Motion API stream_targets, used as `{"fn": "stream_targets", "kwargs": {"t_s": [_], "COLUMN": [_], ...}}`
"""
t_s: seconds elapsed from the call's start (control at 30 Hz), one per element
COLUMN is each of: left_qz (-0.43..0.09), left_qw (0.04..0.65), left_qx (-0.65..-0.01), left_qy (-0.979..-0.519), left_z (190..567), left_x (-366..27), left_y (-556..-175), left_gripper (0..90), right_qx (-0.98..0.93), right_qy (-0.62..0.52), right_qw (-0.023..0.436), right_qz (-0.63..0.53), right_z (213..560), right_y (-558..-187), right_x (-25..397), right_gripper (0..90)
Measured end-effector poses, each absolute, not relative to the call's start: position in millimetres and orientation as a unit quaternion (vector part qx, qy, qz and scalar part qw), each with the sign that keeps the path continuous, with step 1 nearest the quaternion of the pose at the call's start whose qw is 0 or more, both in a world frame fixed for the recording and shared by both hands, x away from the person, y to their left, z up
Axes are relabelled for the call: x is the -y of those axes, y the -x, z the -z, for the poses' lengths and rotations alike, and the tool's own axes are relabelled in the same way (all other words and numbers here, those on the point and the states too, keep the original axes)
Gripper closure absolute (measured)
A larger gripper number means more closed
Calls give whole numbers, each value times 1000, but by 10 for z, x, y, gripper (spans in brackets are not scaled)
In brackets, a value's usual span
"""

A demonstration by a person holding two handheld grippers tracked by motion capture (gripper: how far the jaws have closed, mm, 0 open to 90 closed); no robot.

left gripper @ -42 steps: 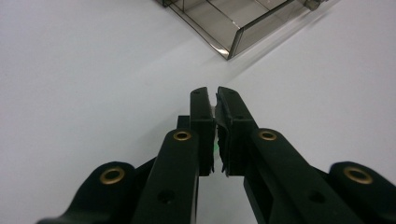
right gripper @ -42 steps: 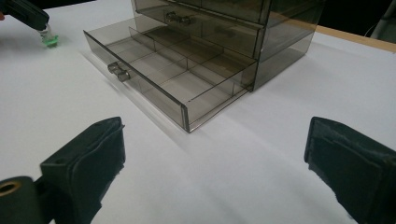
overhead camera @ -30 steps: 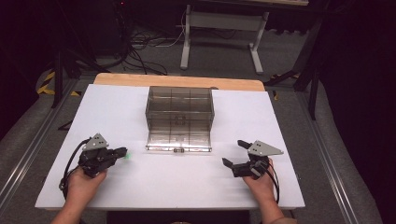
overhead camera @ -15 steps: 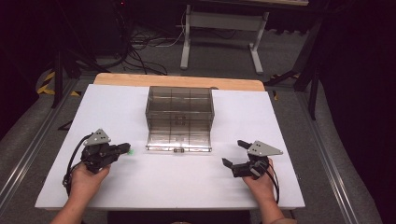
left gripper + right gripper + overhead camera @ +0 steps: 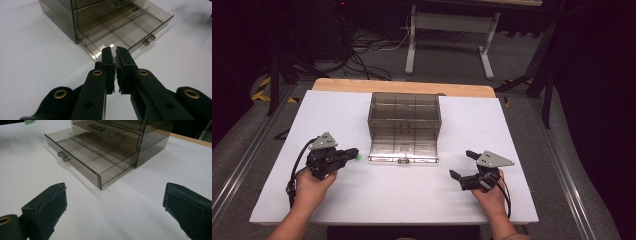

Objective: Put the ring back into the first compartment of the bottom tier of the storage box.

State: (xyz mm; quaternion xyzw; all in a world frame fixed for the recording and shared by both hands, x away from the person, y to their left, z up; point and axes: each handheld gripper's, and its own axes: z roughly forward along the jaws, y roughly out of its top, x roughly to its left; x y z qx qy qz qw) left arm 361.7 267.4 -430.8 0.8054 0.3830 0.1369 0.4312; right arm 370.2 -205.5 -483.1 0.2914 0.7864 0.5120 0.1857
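Left gripper (image 5: 353,151): clenched on a small green piece (image 5: 358,158) (mostly hidden), beside the open bottom drawer (image 5: 403,151).
Right gripper (image 5: 462,164): released, jaws wide apart, over the table (image 5: 412,200).

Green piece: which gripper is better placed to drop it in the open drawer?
Left, probably. The left gripper is shut on the small green piece beside the open bottom drawer. The right gripper is open and farther off.

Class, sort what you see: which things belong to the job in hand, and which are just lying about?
In the job: left tongs, shut on a small green piece; open bottom drawer; drawer cabinet; right tongs, open.
Lying about: floor cables; white desk frame; striped floor tape.
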Motion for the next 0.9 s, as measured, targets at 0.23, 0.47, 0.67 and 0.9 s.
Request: {"fn": "stream_targets", "kwargs": {"t_s": [0.23,0.47,0.67,0.9], "left_qz": [-135,-122,-121,-124], "left_qw": [444,458,462,462], "left_qx": [-380,-385,-385,-383], "left_qy": [-800,-792,-790,-790], "left_z": [4264,4273,4282,4306], "left_x": [-2579,-2513,-2469,-2379], "left_y": [-3672,-3746,-3788,-3849], "left_gripper": [856,855,855,855], "right_qx": [-787,-789,-790,-790], "right_qy": [-292,-291,-290,-290], "right_qw": [185,184,184,185], "right_qz": [-511,-510,-508,-507], "right_z": [4833,4835,4836,4837], "right_y": [-3703,-3705,-3705,-3703], "right_x": [2050,2046,2041,2036], "right_gripper": [57,57,57,57]}}
